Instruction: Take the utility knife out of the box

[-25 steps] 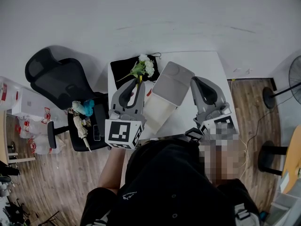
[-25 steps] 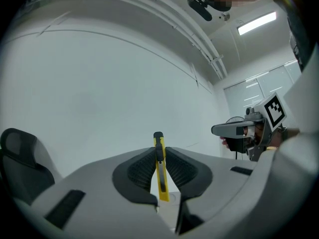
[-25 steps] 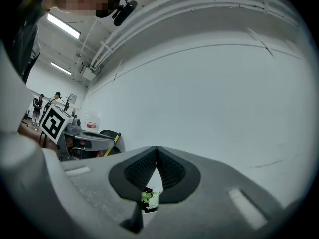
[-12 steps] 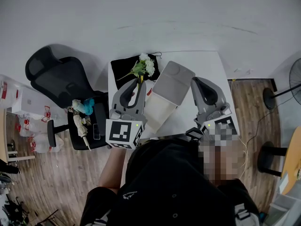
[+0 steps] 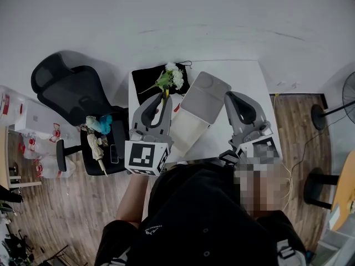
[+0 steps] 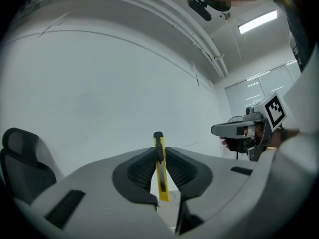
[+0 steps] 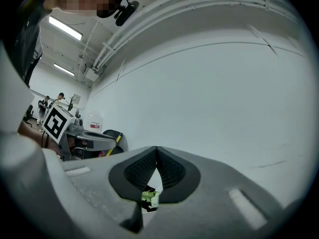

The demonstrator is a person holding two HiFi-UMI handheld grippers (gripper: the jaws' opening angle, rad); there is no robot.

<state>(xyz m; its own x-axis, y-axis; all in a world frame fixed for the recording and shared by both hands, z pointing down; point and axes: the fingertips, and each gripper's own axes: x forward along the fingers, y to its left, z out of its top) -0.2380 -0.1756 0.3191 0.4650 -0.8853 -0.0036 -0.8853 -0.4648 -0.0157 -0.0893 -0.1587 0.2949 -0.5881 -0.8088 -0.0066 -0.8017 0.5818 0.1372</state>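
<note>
A yellow utility knife (image 6: 159, 168) stands upright between the jaws of my left gripper (image 6: 158, 153), which is shut on it and raised toward the white wall. In the head view the left gripper (image 5: 158, 107) hangs over the table's left part, a sliver of the knife (image 5: 165, 95) showing at its tip. The open grey box (image 5: 191, 123) lies on the white table (image 5: 249, 85) between both grippers, its lid (image 5: 204, 96) tilted back. My right gripper (image 5: 239, 108) is to the right of the box, and in the right gripper view my right gripper (image 7: 156, 159) is shut and empty.
White flowers (image 5: 169, 77) lie on a black cloth (image 5: 150, 76) at the table's back left. A black office chair (image 5: 69, 93) with items on its seat stands left of the table. A fan (image 5: 346, 96) stands at the far right on the wooden floor.
</note>
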